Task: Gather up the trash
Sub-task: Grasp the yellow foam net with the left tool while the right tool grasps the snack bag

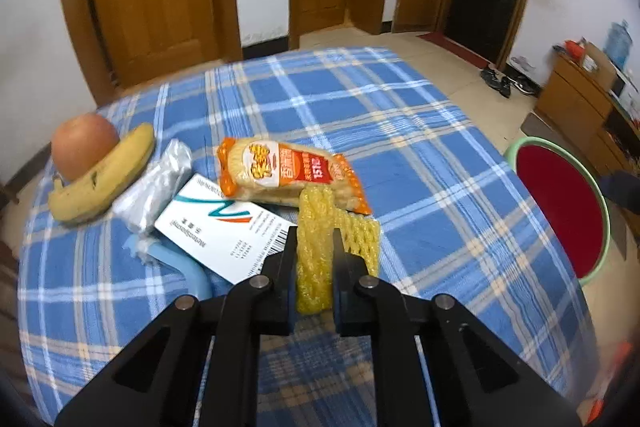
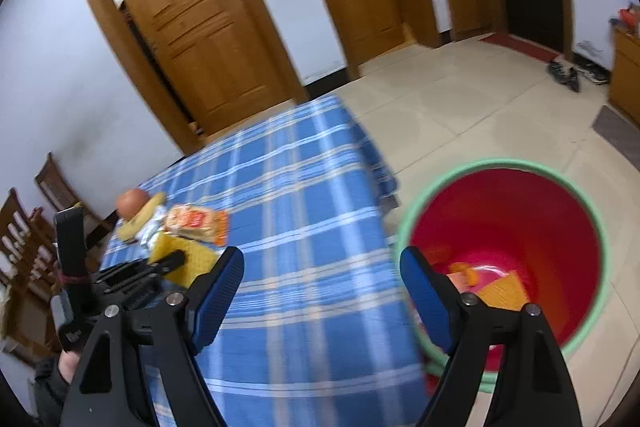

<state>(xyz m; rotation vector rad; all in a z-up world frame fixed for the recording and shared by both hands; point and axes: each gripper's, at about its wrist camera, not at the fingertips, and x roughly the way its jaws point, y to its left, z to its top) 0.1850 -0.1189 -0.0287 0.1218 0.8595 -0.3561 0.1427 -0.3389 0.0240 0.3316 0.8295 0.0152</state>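
Note:
My left gripper [image 1: 315,243] is shut on a yellow foam fruit net [image 1: 316,247] at the near side of the blue plaid table [image 1: 400,131]. The net [image 2: 188,259] and the left gripper [image 2: 160,267] also show in the right wrist view. An orange snack packet [image 1: 288,171] lies just behind the net. A white card [image 1: 224,223] and a crumpled silver wrapper [image 1: 156,187] lie to its left. My right gripper [image 2: 322,263] is open and empty, above the table edge beside a red bin with a green rim [image 2: 508,259] that holds some orange scraps.
An apple [image 1: 84,147] and a banana [image 1: 104,179] lie at the table's left. A blue plastic piece [image 1: 188,267] lies under the card. The bin [image 1: 560,211] stands on the tiled floor right of the table. Wooden chairs [image 2: 24,227] stand at the left.

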